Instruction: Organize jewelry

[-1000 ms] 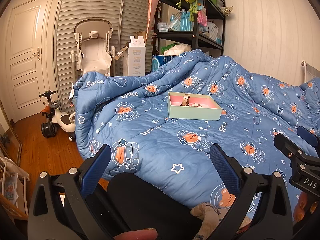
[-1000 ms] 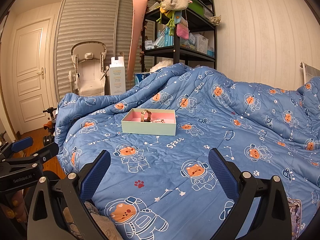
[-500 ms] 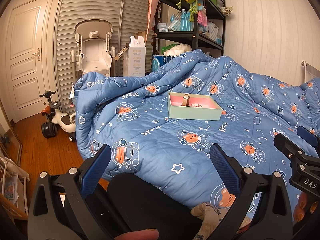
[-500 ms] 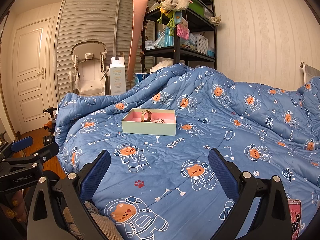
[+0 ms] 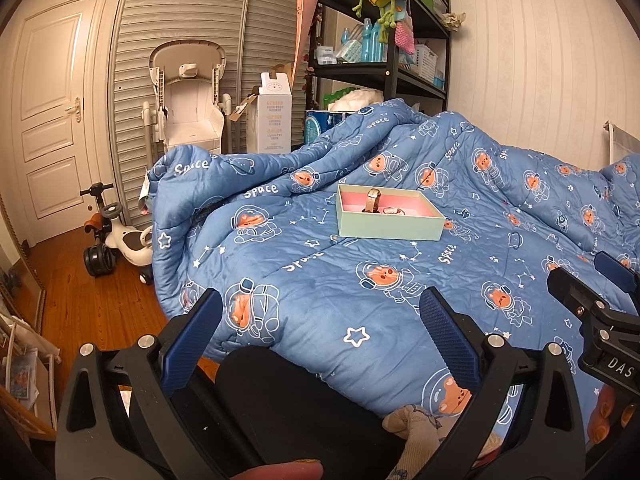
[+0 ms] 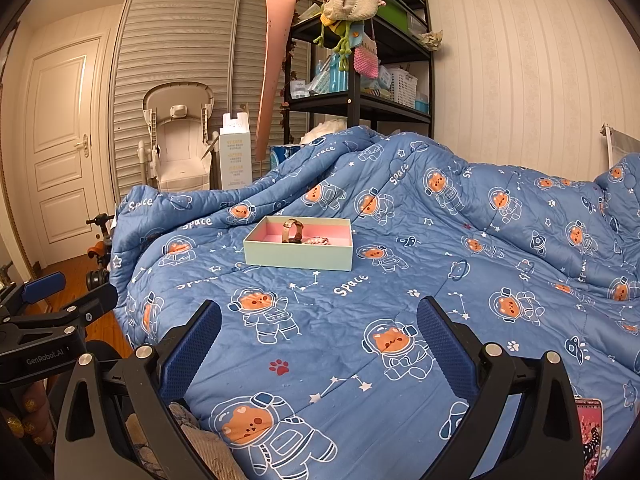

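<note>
Box: my jewelry box (image 6: 298, 249) lies far ahead on the bed (image 6: 440, 280), long axis left-right.
Tongs: left tongs (image 5: 320, 330) and right tongs (image 6: 318, 332) both wide open, empty.
Nearer: right, I judge.

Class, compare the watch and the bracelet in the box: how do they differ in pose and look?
The watch stands upright on its edge as a tall loop; the bracelet lies low and flat beside it. The watch has a plain tan strap; the bracelet looks pale and beaded, though it is small. Both rest on the pink lining inside the green box.
</note>
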A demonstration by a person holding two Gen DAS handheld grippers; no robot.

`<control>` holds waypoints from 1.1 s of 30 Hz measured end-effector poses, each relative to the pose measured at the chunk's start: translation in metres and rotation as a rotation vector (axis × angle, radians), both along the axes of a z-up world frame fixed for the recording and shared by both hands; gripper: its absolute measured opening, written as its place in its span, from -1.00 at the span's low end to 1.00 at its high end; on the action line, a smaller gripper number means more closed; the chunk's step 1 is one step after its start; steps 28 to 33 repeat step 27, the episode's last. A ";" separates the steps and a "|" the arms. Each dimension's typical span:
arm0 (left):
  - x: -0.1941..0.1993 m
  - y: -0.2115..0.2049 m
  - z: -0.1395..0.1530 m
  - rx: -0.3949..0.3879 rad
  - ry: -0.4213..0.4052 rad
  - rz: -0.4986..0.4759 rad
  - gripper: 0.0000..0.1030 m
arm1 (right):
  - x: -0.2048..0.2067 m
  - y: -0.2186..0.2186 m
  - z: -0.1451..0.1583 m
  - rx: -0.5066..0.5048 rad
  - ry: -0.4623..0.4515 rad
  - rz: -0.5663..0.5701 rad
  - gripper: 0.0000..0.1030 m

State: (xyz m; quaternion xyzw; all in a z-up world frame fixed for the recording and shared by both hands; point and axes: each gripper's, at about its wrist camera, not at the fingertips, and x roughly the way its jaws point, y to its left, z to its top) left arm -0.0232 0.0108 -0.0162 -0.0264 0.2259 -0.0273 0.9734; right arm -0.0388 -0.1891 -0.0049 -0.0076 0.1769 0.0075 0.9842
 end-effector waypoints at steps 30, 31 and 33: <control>0.003 -0.001 0.007 0.003 -0.003 0.011 0.89 | -0.001 0.001 0.000 -0.001 0.001 0.000 0.87; 0.003 -0.001 0.007 0.003 -0.003 0.011 0.89 | -0.001 0.001 0.000 -0.001 0.001 0.000 0.87; 0.003 -0.001 0.007 0.003 -0.003 0.011 0.89 | -0.001 0.001 0.000 -0.001 0.001 0.000 0.87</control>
